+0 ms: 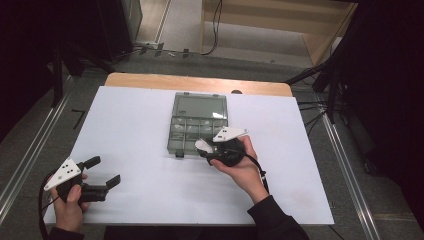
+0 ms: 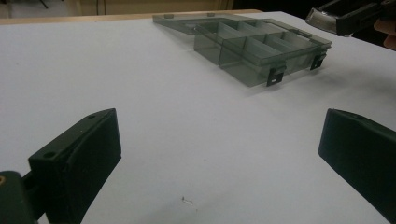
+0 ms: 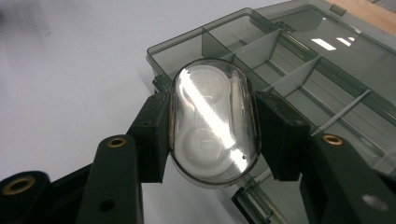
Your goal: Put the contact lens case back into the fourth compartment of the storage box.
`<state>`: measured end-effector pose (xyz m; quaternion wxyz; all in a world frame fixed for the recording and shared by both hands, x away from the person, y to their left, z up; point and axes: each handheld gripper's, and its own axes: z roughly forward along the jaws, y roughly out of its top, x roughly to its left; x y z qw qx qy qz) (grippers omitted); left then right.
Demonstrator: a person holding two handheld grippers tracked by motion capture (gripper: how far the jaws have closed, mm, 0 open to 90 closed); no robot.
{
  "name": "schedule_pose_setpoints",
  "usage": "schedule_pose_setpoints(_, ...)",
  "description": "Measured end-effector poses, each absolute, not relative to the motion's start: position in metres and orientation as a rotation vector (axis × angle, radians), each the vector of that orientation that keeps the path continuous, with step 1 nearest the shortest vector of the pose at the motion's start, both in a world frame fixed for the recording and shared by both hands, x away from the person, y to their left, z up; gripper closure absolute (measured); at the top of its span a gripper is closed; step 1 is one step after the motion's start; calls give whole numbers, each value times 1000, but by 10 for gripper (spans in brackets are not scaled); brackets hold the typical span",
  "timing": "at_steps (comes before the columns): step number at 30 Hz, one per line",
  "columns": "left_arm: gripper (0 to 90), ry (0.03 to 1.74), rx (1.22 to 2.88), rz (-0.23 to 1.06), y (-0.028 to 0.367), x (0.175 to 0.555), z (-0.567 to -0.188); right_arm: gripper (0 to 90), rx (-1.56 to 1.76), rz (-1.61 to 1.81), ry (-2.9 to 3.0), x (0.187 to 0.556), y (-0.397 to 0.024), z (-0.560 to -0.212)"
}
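Observation:
A smoky transparent organiser box (image 1: 198, 124) lies open in the middle of the white table, lid folded back, its divided compartments (image 3: 280, 60) showing. My right gripper (image 1: 207, 148) hovers at the box's near right corner, shut on a clear oval case (image 3: 212, 121) with two white round wells inside. The case hangs just above the box's front compartments. My left gripper (image 1: 104, 171) rests near the table's front left, open, with bare table between its fingers (image 2: 79, 158). The box (image 2: 261, 51) sits ahead of it to the right.
The white sheet (image 1: 135, 130) covers the wooden table, with wide free room left of the box and along the front. Black latches (image 2: 275, 75) stick out from the box's front edge. Cables and dark stands lie on the floor beyond the table's far and right sides.

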<state>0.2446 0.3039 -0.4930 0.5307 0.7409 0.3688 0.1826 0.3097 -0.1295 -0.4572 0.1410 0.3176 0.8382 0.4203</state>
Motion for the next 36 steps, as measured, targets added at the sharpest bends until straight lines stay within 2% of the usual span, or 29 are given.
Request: schedule_pose_setpoints(36,0,882,1767,436,304,245,-493,467,1013,1215,2355,334,-154,-448)
